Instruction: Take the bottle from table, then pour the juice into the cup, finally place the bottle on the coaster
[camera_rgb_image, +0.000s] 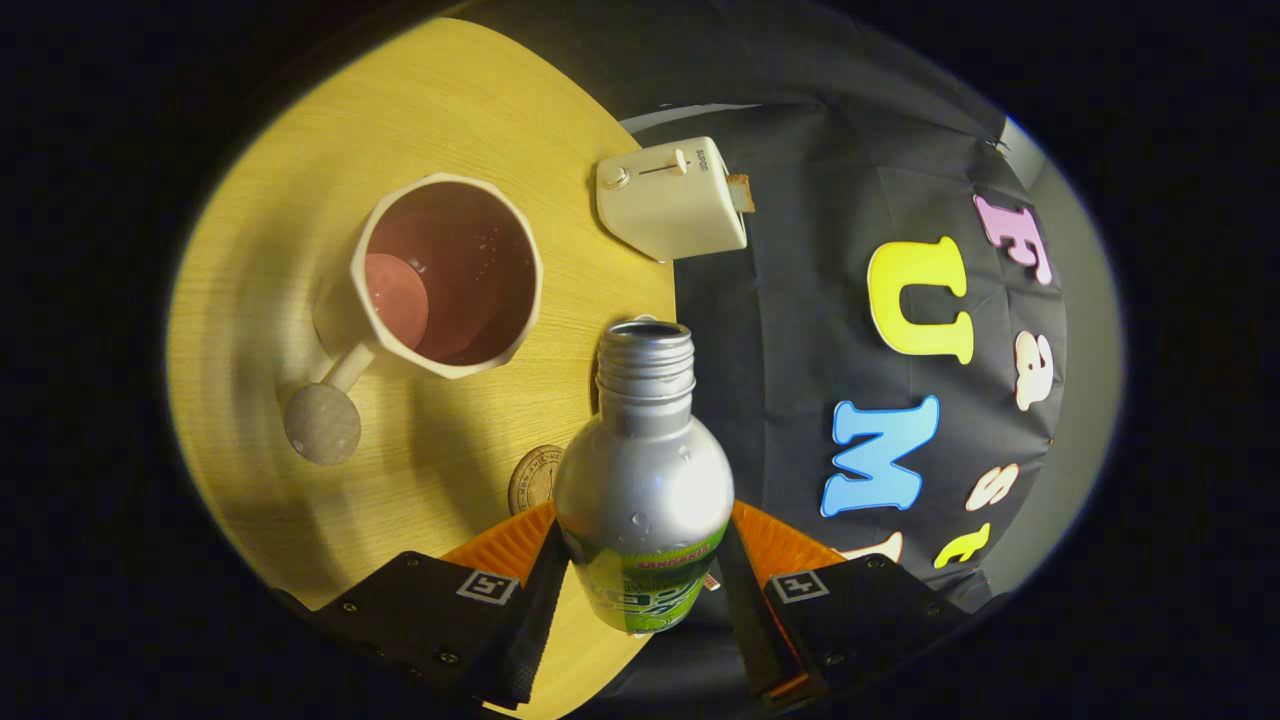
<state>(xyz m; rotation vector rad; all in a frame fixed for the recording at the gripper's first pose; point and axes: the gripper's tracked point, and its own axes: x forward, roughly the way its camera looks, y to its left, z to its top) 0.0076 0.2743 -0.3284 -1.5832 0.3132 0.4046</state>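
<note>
Your claw (645, 560) is pinching the bottle (643, 480), one finger pressed against each side of its lower body, so the silver bottle stands up between them with its labelled part down at the fingers. Its threaded neck points away from you and the mouth is open, with no cap on it. The whole view is tilted, so the worktop (300, 250) slopes off to one side and the booth's dark cloth wall takes the other.

Beyond the bottle's mouth and off to the side sits the cup (447, 275), a pale mug with a faceted rim. You are looking down into it: the inside is dark reddish, with a lighter round patch against one wall and a few small specks higher up. Its handle (325, 415) sticks out toward you and ends in a round grey knob.

Just beside the bottle's shoulder, partly hidden behind it, a round coaster (533, 478) lies flat on the worktop. Farther off, at the worktop's edge near the cloth, stands a cream toaster (672, 198) with a slider and a knob on its face
</note>
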